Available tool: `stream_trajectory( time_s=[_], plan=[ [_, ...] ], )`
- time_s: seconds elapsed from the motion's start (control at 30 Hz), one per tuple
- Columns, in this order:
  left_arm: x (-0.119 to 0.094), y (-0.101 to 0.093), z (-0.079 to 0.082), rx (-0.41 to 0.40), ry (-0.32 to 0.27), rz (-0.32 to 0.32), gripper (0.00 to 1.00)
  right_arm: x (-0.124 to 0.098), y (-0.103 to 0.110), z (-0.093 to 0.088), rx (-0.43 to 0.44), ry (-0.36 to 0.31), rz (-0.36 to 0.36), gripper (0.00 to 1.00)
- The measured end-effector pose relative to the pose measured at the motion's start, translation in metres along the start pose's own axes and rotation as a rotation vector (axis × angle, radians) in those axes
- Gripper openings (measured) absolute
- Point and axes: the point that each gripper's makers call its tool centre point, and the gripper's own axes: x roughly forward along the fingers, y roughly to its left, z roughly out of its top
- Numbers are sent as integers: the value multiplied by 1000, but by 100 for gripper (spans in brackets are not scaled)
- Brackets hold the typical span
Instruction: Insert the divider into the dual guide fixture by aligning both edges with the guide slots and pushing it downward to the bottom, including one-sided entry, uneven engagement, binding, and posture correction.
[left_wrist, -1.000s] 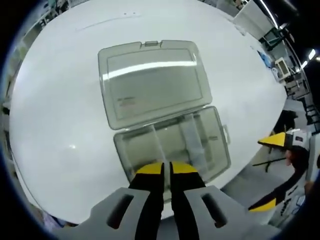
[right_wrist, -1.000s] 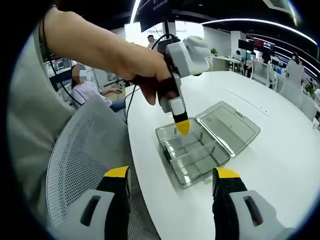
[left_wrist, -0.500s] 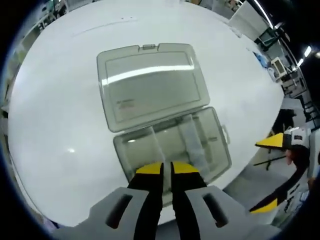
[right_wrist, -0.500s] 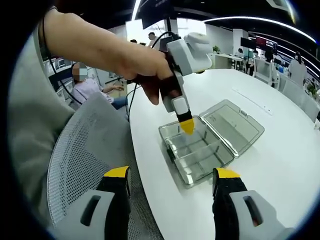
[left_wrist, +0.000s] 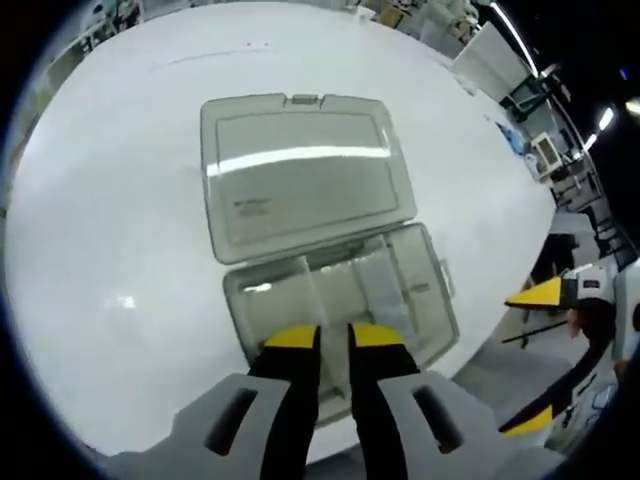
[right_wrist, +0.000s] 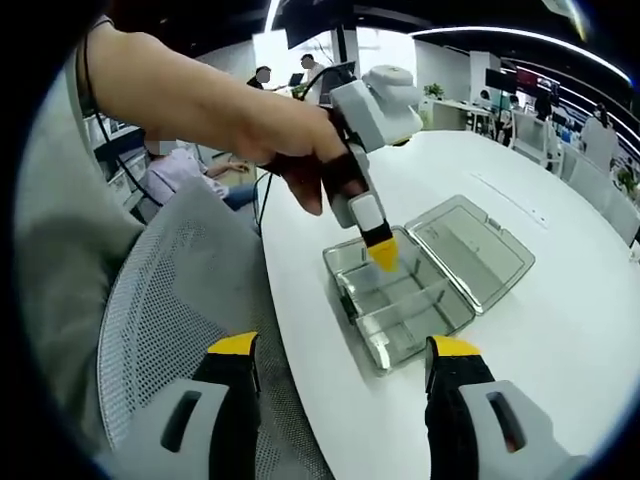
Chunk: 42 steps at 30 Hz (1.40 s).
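At the centre of the left gripper view, the thin clear plastic divider (left_wrist: 318, 285) stands in the open smoky-clear plastic compartment box (left_wrist: 340, 300), looking light, stiff and slick, best pinched by its top edge; the left gripper (left_wrist: 334, 340) hovers narrow, seemingly empty, the right gripper (right_wrist: 340, 350) wide apart.

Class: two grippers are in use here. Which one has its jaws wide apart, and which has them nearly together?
The right gripper is wide open, away from the clear box. The left gripper, tips over the box's near end, has only a narrow gap between its jaws.
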Motion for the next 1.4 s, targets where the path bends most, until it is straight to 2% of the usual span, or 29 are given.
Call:
stream_trajectory(
  time_s=[0.1, 0.23, 0.47, 0.7, 1.13, 1.4],
  plan=[
    [0, 1, -1, -8, -13, -7, 12, -1, 0, -1, 1, 8, -1, 64],
    [1, 6, -8, -20, 4, -6, 8, 1, 1, -1, 2, 16, -3, 64],
    [2, 7, -7, -28, 13, -2, 7, 2, 3, 0, 9, 11, -4, 64],
    [2, 9, -9, -54, 59, 40, 5, -1, -2, 0, 17, -6, -11, 64],
    [2, 9, -6, -35, 132, 99, 2, 0, -3, 2, 35, -46, -18, 64],
    [-6, 7, -6, -31, 173, 132, 1, -1, -7, 1, 52, -75, -26, 64]
  ],
)
